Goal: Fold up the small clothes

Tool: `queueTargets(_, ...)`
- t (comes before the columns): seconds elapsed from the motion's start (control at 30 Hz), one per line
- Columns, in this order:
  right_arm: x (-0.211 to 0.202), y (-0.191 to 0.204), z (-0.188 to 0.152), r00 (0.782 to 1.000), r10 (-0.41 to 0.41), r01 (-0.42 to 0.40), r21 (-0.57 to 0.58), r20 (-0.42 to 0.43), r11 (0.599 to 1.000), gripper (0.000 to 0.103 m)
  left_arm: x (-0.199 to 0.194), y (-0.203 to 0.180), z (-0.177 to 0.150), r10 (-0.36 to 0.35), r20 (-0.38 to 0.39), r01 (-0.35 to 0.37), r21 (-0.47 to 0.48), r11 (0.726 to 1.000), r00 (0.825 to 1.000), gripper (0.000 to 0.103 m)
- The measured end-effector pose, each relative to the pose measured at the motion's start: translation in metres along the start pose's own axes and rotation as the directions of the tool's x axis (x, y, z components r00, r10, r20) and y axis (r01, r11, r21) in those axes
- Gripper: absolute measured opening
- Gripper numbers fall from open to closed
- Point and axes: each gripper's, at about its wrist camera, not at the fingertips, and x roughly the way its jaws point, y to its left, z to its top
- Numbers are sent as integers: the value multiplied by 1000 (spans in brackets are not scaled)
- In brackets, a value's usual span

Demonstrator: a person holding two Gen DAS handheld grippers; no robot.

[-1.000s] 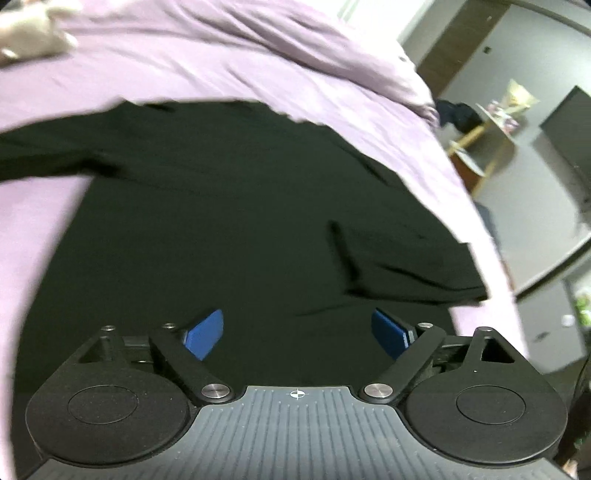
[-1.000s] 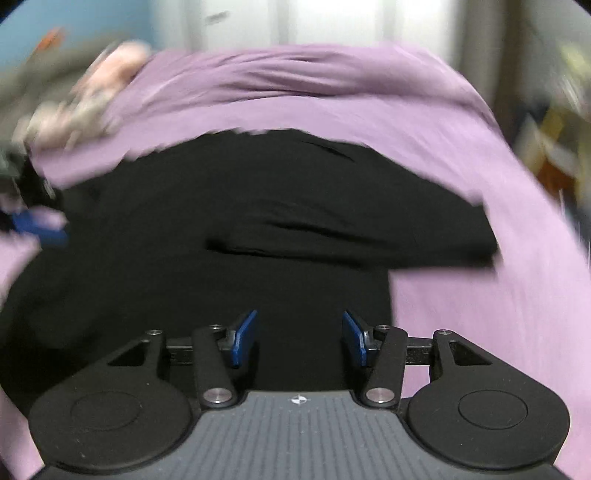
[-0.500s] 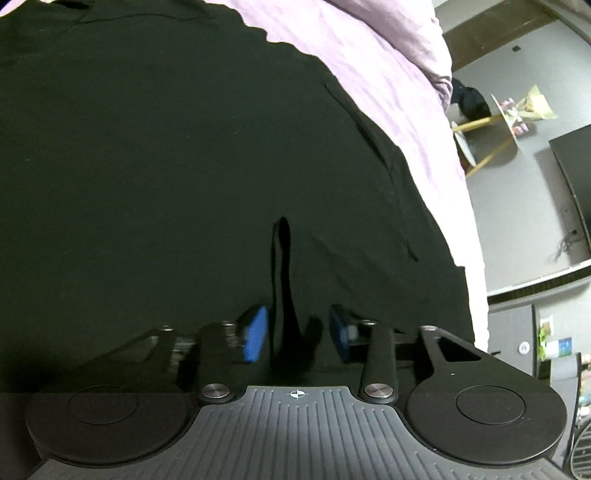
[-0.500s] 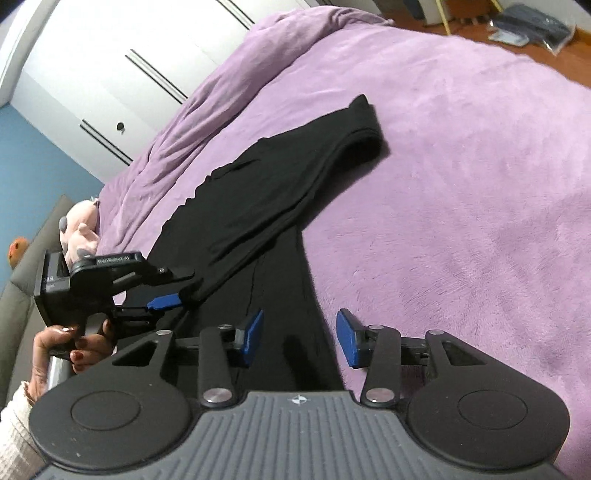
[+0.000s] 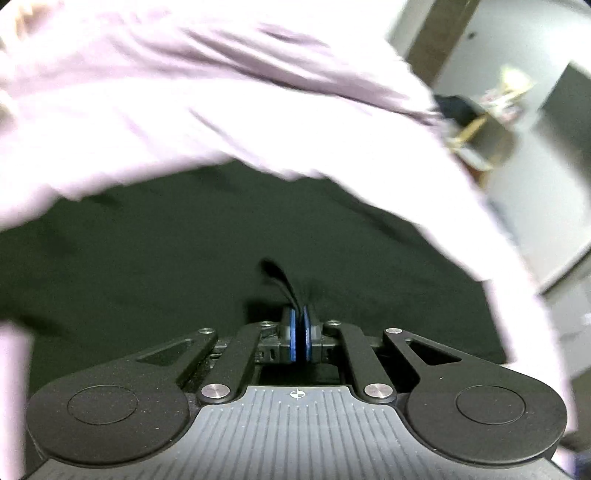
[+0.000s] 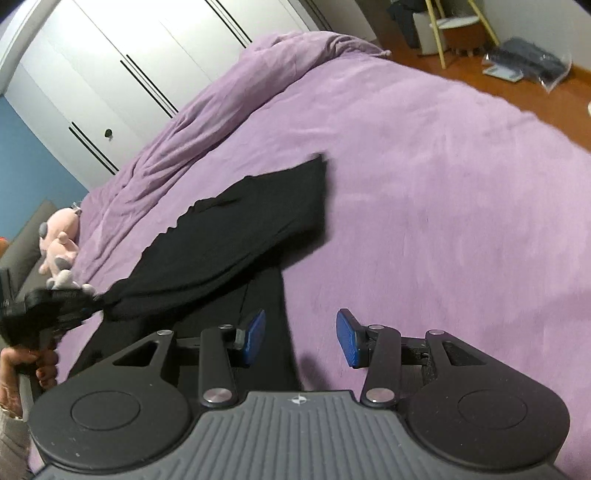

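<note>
A black garment (image 5: 177, 258) lies spread on the purple bedspread (image 5: 221, 110). My left gripper (image 5: 300, 325) is shut on a pinched ridge of its cloth, which sticks up between the blue pads. In the right wrist view the left gripper (image 6: 55, 306) shows at the far left in a person's hand (image 6: 37, 369), pulling a lifted layer of the black garment (image 6: 251, 229) off the bed. My right gripper (image 6: 301, 339) is open and low over the garment's near edge; its left fingertip (image 6: 255, 336) is above black cloth, the right one above bare purple bedspread (image 6: 443, 221).
A pink plush toy (image 6: 59, 243) lies on the bed's far left. White wardrobe doors (image 6: 129, 92) stand behind the bed. Beyond the bed's right edge is wooden floor with a stool (image 6: 454, 33) and a plastic bag (image 6: 532, 62).
My left gripper went from wide open to shut on a fold of the black garment and drew it back. The right gripper narrowed slightly, rolled, and now looks along the garment's edge.
</note>
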Motion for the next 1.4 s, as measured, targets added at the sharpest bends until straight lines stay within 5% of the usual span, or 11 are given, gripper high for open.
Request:
queueTargets(0.13, 19, 11, 11, 1000, -24, 23, -31, -20, 999, 43, 16, 45, -1, 252, -9, -251, 65, 966, 968, 7)
queueTargets(0.43, 70, 38, 35, 998, -13, 9, -61, -63, 998, 44, 40, 105, -3, 38, -30, -44, -212, 976, 999, 37)
queueTargets(0.53, 86, 48, 44, 998, -18, 14, -71, -57, 997, 46, 47, 100, 2, 28, -42, -37, -242, 970, 999, 31)
queueTargets(0.6, 96, 52, 50, 998, -25, 21, -77, -50, 997, 47, 51, 95, 7, 22, -47, -32, -224, 974, 999, 7)
queueTargets(0.67, 102, 54, 56, 999, -33, 30, -82, -38, 996, 50, 50, 91, 12, 28, -34, -35, -204, 978, 999, 6)
queueTargets(0.77, 116, 57, 66, 998, -53, 51, -88, -25, 995, 64, 38, 81, 22, 145, 71, -140, -78, 987, 987, 6)
queueTargets(0.87, 135, 62, 72, 996, -78, 74, -113, -36, 991, 65, 35, 78, 27, 257, 106, -259, 3, 966, 961, 6)
queueTargets(1.0, 155, 73, 76, 995, -99, 93, -163, -27, 982, 65, 35, 86, 27, 304, 103, -306, -1, 952, 947, 6)
queueTargets(1.07, 161, 79, 77, 994, -111, 105, -199, -19, 974, 57, 35, 91, 28, 316, 110, -315, -20, 949, 943, 6)
queueTargets(1.23, 168, 92, 77, 989, -147, 142, -295, 6, 945, 4, 33, 101, 26, 274, 89, -270, -58, 961, 957, 6)
queueTargets(1.4, 162, 87, 82, 959, -262, 282, -311, 106, 908, 2, 32, 108, 25, 195, 93, -185, -107, 977, 976, 6)
